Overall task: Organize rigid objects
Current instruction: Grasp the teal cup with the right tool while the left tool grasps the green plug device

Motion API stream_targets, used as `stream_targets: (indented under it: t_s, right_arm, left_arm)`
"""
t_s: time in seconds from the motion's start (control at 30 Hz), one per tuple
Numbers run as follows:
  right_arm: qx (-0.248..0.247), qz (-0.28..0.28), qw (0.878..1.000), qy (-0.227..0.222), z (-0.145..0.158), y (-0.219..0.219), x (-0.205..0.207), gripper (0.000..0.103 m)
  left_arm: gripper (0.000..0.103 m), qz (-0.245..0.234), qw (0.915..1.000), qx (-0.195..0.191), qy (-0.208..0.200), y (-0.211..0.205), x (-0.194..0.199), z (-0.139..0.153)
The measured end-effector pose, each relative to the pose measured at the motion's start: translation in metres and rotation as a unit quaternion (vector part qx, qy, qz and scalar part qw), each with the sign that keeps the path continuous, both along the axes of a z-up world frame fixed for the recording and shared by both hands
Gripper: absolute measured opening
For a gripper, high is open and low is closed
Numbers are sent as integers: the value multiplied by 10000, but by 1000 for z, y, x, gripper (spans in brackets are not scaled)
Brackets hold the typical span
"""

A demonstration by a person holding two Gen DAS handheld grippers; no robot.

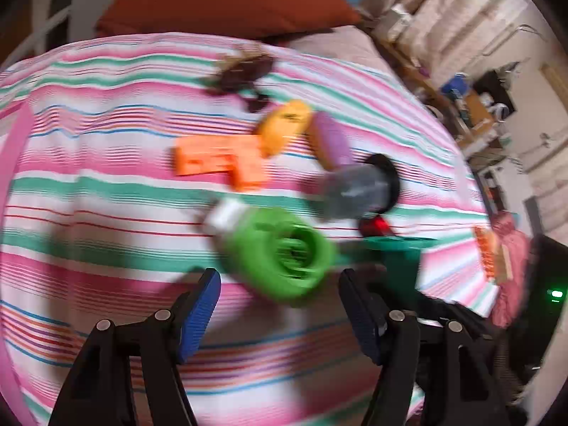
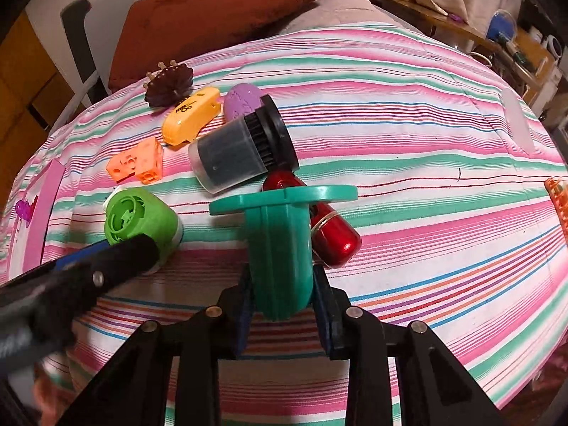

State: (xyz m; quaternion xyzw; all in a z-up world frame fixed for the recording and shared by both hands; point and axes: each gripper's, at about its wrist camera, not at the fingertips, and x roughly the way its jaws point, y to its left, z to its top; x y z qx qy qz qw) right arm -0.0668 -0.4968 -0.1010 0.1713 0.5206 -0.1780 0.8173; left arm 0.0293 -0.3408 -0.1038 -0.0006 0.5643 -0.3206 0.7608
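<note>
Striped bedcover (image 2: 408, 149) under everything, rust pillow (image 2: 213, 17) behind, my right tongs (image 2: 282, 298) clamped on teal flanged piece (image 2: 280, 241), red capsule (image 2: 333, 238) touching it, my left tongs (image 1: 280, 284) spread wide, empty, green cap (image 1: 280, 252) just ahead, grey canister (image 2: 238, 156), orange block (image 2: 136, 163), yellow case (image 2: 190, 115) beyond.

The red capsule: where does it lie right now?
In the right wrist view the red capsule lies mid-frame on the striped cloth, below the black-capped jar, partly behind the teal piece.

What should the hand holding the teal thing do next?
Probably set it down by the pile and let go. The right hand-held gripper is shut on the teal piece, right beside the red capsule and the clustered objects on the striped cloth.
</note>
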Motion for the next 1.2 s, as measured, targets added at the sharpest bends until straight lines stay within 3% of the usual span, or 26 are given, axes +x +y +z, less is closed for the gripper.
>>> stream_targets:
  t_s: [0.07, 0.3, 0.4, 0.57, 0.67, 0.73, 0.83, 1.0, 1.2]
  right_arm:
    - [11, 13, 10000, 19, 0, 1, 0, 31]
    - [1, 43, 10000, 24, 1, 4, 2, 31]
    - [6, 39, 10000, 23, 1, 4, 1, 31]
    - [-15, 18, 10000, 36, 0, 4, 1, 31]
    - [-7, -11, 10000, 39, -1, 3, 1, 31]
    - [14, -30, 10000, 36, -1, 2, 1, 31]
    - [-1, -16, 10000, 43, 0, 3, 2, 31]
    - [-19, 53, 10000, 42, 0, 6, 3, 31]
    - [-82, 106, 9999, 59, -1, 9, 3, 31]
  left_arm:
    - [73, 60, 9998, -181, 20, 15, 7, -1]
    - [70, 339, 9966, 29, -754, 39, 7, 20]
    - [71, 171, 9935, -69, -1124, 25, -1, 34]
    - [71, -151, 9906, 294, -1328, -16, 0, 28]
    - [71, 3, 9916, 473, -1201, -24, 11, 15]
    - [65, 56, 9933, 498, -1041, -21, 16, 6]
    - [63, 58, 9966, 292, -773, -14, 22, -5]
    - [63, -10, 9934, 444, -1057, -2, 16, -2]
    - [63, -215, 9924, 327, -1165, 19, 10, -1]
